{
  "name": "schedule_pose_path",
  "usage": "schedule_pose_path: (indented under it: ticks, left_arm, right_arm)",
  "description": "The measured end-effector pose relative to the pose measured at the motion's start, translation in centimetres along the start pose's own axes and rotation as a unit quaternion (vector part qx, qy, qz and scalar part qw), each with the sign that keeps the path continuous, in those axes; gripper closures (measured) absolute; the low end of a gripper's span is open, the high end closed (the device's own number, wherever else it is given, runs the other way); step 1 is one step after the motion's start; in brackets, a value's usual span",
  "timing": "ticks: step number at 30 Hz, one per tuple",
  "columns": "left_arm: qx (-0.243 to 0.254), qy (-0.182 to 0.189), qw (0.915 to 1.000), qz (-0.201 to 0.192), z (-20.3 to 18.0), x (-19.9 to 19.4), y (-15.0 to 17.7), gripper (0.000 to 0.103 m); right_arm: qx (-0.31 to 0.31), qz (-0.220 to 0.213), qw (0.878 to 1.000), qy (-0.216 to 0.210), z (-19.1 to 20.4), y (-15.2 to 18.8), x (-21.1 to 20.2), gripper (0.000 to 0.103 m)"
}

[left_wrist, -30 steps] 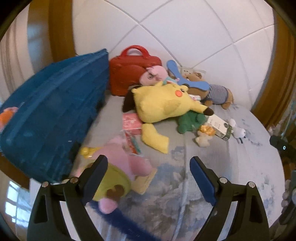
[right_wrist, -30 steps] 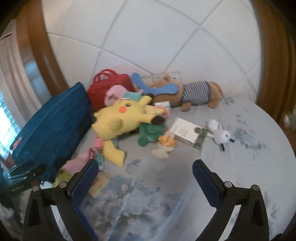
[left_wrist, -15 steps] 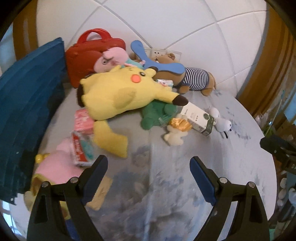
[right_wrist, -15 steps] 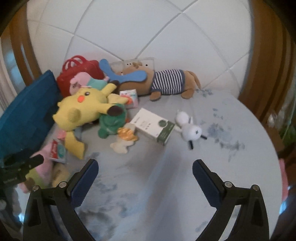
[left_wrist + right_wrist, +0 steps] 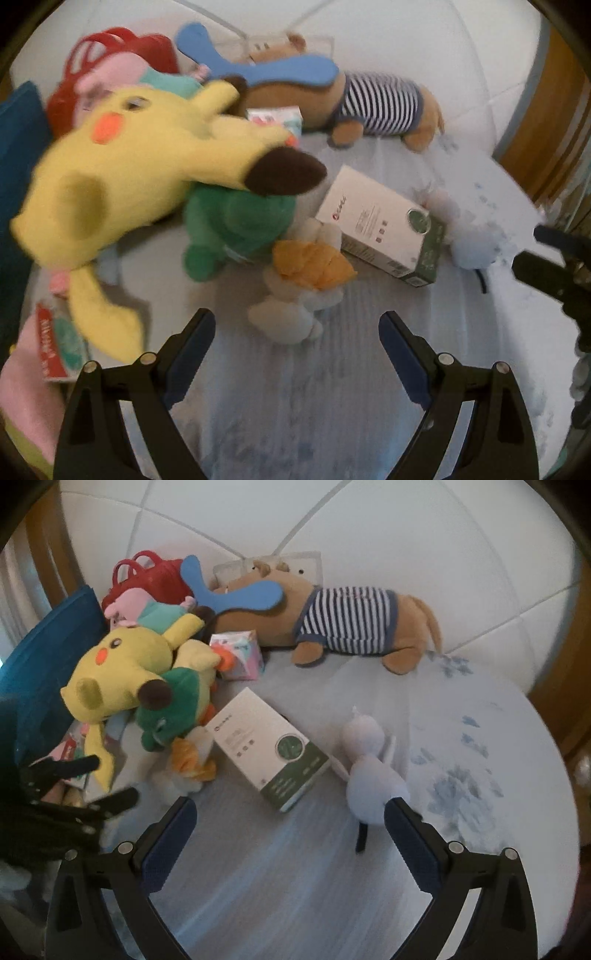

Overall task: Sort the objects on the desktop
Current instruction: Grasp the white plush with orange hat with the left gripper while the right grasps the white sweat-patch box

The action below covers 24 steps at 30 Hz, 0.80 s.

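Note:
Soft toys and boxes lie on a round table with a pale printed cloth [image 5: 461, 738]. My left gripper [image 5: 297, 354] is open, empty, just short of a small white and orange plush [image 5: 306, 273]. Beyond it lie a green plush [image 5: 236, 229], a big yellow plush [image 5: 147, 166] and a white and green box [image 5: 380, 225]. My right gripper [image 5: 290, 834] is open and empty, with the white and green box [image 5: 271, 755] ahead of it and a small white plush [image 5: 369, 771] by its right finger. A brown striped dog plush [image 5: 332, 624] lies at the back.
A red handbag [image 5: 147, 576] and a blue fabric bin [image 5: 40, 657] stand at the back left. A pastel packet [image 5: 240, 653] sits near the dog. A pink plush [image 5: 22, 391] and a red-edged packet [image 5: 55, 343] lie at the near left. White padded wall behind; wood trim on the right.
Both grippers have moved forward, rightward and lower toward the toys, which now look much larger. The blue bin has slid off to the left. Jaws of both have stayed wide.

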<state>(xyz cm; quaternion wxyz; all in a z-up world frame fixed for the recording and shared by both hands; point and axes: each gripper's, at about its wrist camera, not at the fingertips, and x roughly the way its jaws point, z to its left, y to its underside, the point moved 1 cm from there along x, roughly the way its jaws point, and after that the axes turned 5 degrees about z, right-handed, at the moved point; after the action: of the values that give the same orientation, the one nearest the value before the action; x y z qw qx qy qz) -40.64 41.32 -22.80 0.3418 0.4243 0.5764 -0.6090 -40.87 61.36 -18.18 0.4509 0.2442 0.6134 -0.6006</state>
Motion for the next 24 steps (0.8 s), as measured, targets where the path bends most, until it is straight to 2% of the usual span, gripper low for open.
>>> schedule_pose_path:
  ticks: [7, 8, 9, 10, 12, 15, 19, 24]
  left_arm:
    - [0.004, -0.014, 0.9996, 0.024, -0.3, 6.0, -1.4, 0.012]
    - [0.000, -0.017, 0.9996, 0.020, -0.1, 6.4, -1.6, 0.020]
    - [-0.007, -0.019, 0.9996, 0.018, 0.4, 6.8, -1.9, 0.039]
    - [-0.018, -0.019, 0.9995, 0.017, 1.1, 6.9, -2.1, 0.045]
    - [-0.032, -0.017, 0.9992, 0.019, 2.4, 7.0, -2.4, 0.046]
    - [-0.027, -0.013, 0.9993, 0.024, 3.3, 7.1, -2.2, 0.046]
    - [-0.015, -0.017, 0.9995, 0.019, 3.2, 6.8, -1.7, 0.046]
    - [-0.014, -0.023, 0.9994, 0.022, 3.1, 7.1, -1.6, 0.046]
  right_arm:
    - [-0.056, 0.019, 0.998, -0.010, -0.4, -2.1, 5.6, 0.000]
    - [-0.067, 0.024, 0.997, -0.011, -0.2, -2.2, 6.4, 0.000]
    - [-0.079, 0.026, 0.996, -0.013, 0.0, -2.3, 7.0, 0.000]
    - [-0.093, 0.029, 0.995, -0.013, 0.4, -2.4, 7.6, 0.000]
    - [-0.113, 0.030, 0.993, -0.016, 1.0, -2.6, 8.5, 0.000]
    - [-0.139, 0.032, 0.990, -0.020, 2.0, -3.0, 9.9, 0.000]
    - [-0.169, 0.048, 0.984, -0.004, 3.3, -3.2, 12.7, 0.000]
    - [-0.161, 0.061, 0.985, -0.009, 3.5, -2.7, 14.8, 0.000]
